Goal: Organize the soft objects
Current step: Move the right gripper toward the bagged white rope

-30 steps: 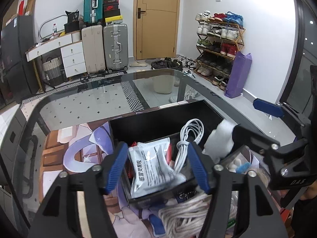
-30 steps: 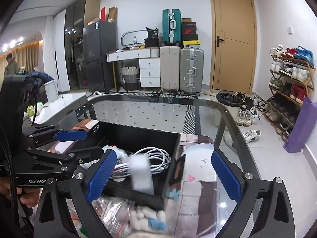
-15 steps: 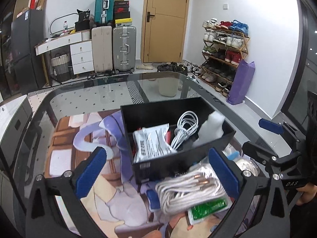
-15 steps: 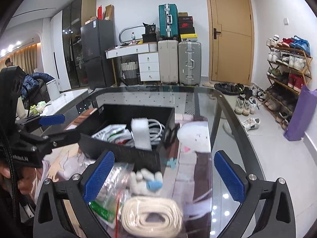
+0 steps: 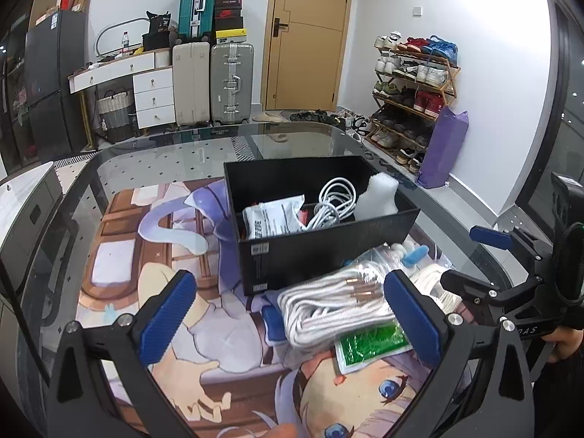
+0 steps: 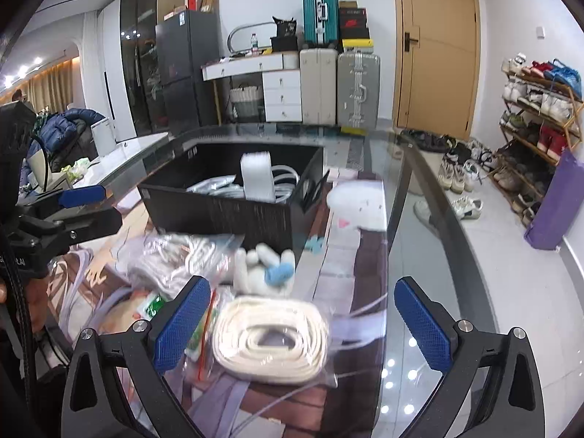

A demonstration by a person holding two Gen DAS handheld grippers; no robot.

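Note:
A black box [image 5: 328, 252] [image 6: 219, 215] stands on the glass table. It holds a silver pouch [image 5: 272, 215], a coiled white cable [image 5: 334, 200] and a white foam piece [image 5: 377, 199] [image 6: 257, 177]. In front of it lie a bagged white rope bundle [image 5: 328, 304], a green packet [image 5: 372, 345], a small white plush toy [image 6: 264, 266] and a bagged roll of white webbing [image 6: 272, 337]. My left gripper [image 5: 288, 317] is open and empty, just short of the rope bundle. My right gripper [image 6: 301, 323] is open and empty, over the webbing roll.
An anime-print mat [image 5: 164, 292] covers the table's near part. The glass table edge [image 6: 430, 219] curves on the right, with floor and a shoe rack [image 6: 536, 120] beyond. Suitcases [image 5: 211, 84] and a door stand at the far wall.
Both grippers have pulled back from the box. The left one opened off the silver pouch, which stays in the box. The white foam piece now rests in the box.

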